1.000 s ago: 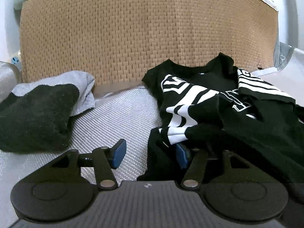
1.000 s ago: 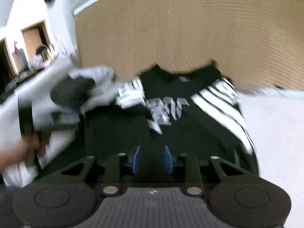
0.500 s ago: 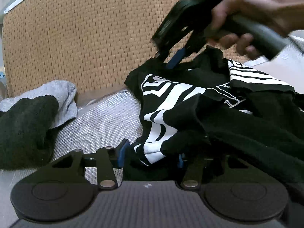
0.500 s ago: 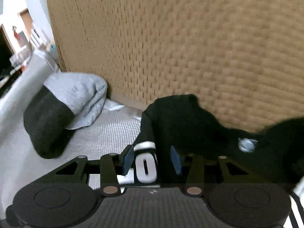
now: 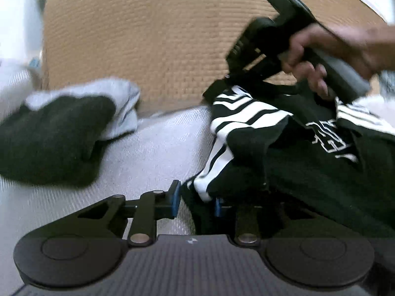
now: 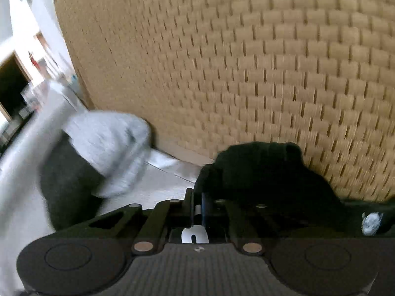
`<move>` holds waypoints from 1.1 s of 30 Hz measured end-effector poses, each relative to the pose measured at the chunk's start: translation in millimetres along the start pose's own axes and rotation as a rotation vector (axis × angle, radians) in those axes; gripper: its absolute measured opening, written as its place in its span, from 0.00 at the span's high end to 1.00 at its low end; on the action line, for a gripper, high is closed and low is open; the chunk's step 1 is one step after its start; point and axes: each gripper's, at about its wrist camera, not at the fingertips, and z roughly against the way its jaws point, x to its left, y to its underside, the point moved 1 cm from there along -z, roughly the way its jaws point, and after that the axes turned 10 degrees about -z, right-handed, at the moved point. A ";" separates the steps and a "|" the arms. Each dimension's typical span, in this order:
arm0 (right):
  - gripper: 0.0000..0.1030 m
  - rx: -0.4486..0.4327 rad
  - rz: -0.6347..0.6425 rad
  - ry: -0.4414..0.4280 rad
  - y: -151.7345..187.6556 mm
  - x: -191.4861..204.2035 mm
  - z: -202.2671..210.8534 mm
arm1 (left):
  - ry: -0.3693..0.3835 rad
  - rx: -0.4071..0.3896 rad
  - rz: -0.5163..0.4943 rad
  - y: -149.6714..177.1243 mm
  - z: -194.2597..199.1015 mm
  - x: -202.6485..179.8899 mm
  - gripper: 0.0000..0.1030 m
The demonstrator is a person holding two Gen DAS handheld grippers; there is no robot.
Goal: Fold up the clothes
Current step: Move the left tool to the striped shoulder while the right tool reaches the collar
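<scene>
A black T-shirt [image 5: 308, 162] with white stripes and lettering lies crumpled on the pale woven surface [image 5: 158, 145]. My left gripper [image 5: 196, 201] has its blue-padded jaws around the shirt's near edge, a fold of cloth between them. My right gripper [image 6: 196, 203] is shut on the shirt's far edge [image 6: 259, 170] near the collar. In the left wrist view the right gripper [image 5: 217, 90] is at the shirt's top, held by a hand [image 5: 321, 54].
A folded dark garment [image 5: 49, 138] with a grey one [image 5: 103, 98] lies at the left, also in the right wrist view [image 6: 108, 148]. A tan woven panel [image 5: 160, 37] stands upright right behind the clothes.
My right gripper has closed on the shirt's far edge by the panel. My left gripper's jaws have narrowed around the near edge.
</scene>
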 end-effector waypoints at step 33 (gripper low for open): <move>0.68 -0.176 0.074 0.148 109.3 0.8 135.4 | 0.197 0.054 0.023 -3.6 27.2 -19.7 0.61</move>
